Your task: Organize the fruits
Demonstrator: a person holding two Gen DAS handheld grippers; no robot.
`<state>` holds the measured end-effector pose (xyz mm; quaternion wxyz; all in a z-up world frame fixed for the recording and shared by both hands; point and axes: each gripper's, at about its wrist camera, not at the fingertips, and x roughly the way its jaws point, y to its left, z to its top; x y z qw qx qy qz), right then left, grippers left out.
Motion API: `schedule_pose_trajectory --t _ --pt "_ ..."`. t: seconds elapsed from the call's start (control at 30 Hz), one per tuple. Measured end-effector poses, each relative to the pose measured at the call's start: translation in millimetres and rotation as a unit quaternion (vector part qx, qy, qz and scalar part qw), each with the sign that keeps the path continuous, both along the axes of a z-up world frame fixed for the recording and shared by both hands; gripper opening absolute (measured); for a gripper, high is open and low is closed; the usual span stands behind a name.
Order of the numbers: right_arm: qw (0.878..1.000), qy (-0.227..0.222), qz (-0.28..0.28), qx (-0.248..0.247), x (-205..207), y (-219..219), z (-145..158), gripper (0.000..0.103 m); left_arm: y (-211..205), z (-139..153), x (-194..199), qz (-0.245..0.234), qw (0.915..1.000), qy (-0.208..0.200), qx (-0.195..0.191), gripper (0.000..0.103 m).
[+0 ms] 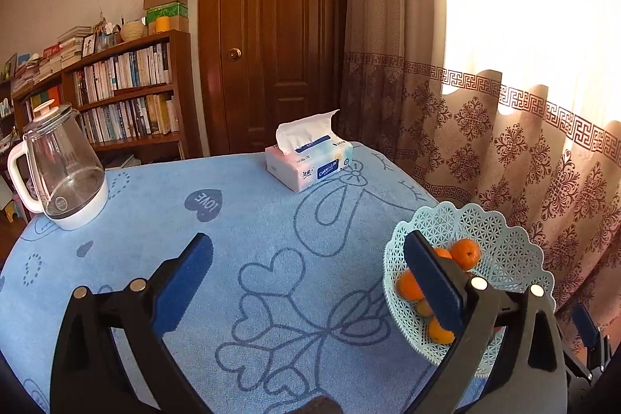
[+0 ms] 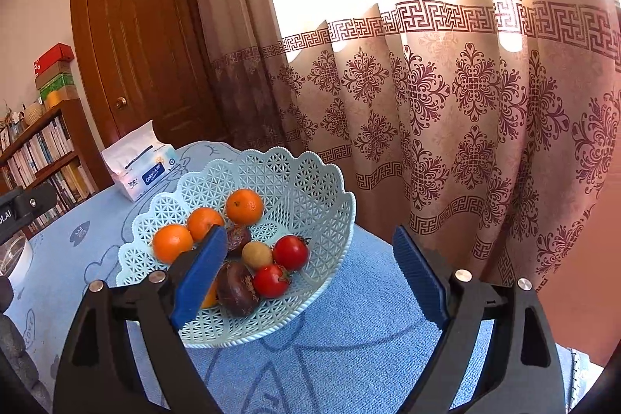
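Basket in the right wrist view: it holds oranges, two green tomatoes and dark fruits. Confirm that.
Not quite. The basket holds oranges and dark fruits, but the two tomatoes are red, not green. The right wrist view shows it.

four oranges (image 2: 244, 206), two tomatoes (image 2: 290, 252), one basket (image 2: 310, 181)

Kettle (image 1: 58, 167), tissue pack (image 1: 308, 161), bookshelf (image 1: 128, 92), curtain (image 2: 446, 127).
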<state>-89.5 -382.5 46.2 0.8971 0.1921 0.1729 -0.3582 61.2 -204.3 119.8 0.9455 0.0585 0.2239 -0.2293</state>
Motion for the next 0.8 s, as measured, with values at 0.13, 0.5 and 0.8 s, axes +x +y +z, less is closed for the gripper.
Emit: schedule_pose_trajectory --t 0.13,0.5,0.8 --pt "1.0 0.007 0.008 0.002 -5.3 6.3 1.3 0.089 1.6 4.6 -2.6 -0.004 1.0 0.003 -0.007 0.098" --pt "0.999 0.012 0.041 -0.016 -11.0 24.7 17.6 0.098 5.8 12.9 -7.9 -0.004 0.9998 0.0 -0.018 0.098" --pt "0.998 0.01 0.061 -0.027 -16.9 34.7 33.6 0.1 1.7 15.1 -16.3 -0.02 0.9997 -0.01 -0.011 0.098"
